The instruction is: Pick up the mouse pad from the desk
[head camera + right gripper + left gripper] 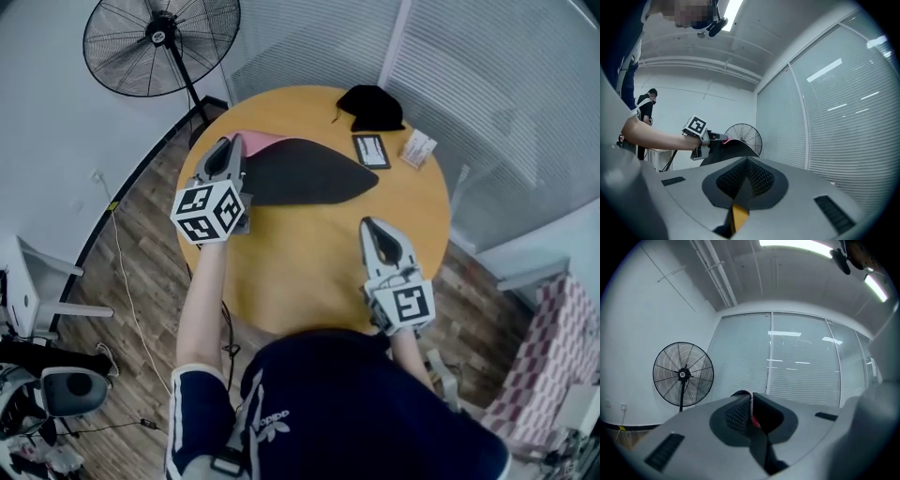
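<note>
A: Mouse pad (305, 173)?
B: Thin, black, flexible, pink underside. Upper centre, over round wooden table (309, 281); left end raised, pinched in left gripper (232, 142).
A: Right gripper (368, 225)?
B: Jaws together, empty.

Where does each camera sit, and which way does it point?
Head view: on the person's head, looking down at table and mouse pad; forearms, left hand-held gripper and right hand-held gripper show.
Left gripper view: on that gripper, facing the fan; jaws pinching the mouse pad.
Right gripper view: on its gripper, facing the other forearm; jaws shut, empty.
All share the fan.
</note>
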Demonstrator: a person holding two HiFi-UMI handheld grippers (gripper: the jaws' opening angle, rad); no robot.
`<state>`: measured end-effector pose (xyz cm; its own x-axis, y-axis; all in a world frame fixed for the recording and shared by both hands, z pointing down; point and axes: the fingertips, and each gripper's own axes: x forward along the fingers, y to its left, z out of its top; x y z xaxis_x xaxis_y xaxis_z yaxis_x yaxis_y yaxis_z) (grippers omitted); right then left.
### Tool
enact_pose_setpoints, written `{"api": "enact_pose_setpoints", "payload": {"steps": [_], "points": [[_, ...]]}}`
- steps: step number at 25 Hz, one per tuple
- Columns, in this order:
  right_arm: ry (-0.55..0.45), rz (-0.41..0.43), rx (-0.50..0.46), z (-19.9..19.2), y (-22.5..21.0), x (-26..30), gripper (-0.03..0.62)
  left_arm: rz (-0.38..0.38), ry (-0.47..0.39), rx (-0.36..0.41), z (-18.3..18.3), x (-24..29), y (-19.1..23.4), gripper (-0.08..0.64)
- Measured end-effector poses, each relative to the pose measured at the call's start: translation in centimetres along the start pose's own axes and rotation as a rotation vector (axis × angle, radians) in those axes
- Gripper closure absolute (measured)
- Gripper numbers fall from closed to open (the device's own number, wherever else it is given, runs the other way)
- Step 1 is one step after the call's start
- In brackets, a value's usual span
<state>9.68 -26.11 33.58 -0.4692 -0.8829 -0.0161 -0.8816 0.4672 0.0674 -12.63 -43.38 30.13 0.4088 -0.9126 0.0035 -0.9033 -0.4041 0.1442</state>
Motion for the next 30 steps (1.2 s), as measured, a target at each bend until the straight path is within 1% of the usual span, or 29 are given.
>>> {"api": "enact_pose_setpoints", "payload": {"steps": [5,10,12,15,17,19,25,30], "points": [[-0.025,-0.001,0.011,0.1,-0.6,0.4,0.589,-0.005,-0.036,0.046,2.5,2.2,-0.3,0.541],[-0.022,-0.003,-0.015,0.7,0.0,0.0,0.589,-0.011,-0.086,0.066,6.5,1.8,-0.2,0.541],[-0.034,-0.002,-0.012,1.3,0.2,0.0,0.589,-0.017,-0.104,0.095,8.1,1.4,-0.5,0.541],[-0.05,0.008,-0.013,1.9,0.4,0.0,0.589,-0.019,-0.124,0.163,10.0,0.4,-1.2,0.541],[-0.049,0.016,-0.039,2.1,0.3,0.1,0.589,-0.016,-0.134,0.19,10.9,-0.4,-1.7,0.541],[-0.046,0.023,-0.055,2.1,0.2,0.2,0.589,-0.013,-0.15,0.193,11.5,-1.5,-2.3,0.541],[-0.063,0.054,0.007,2.3,1.6,-0.2,0.589,-0.029,-0.22,0.197,13.5,-7.4,-5.1,0.541],[-0.064,0.058,0.025,2.6,1.7,-0.4,0.589,-0.02,-0.245,0.206,13.6,-11.2,-6.9,0.541]]}}
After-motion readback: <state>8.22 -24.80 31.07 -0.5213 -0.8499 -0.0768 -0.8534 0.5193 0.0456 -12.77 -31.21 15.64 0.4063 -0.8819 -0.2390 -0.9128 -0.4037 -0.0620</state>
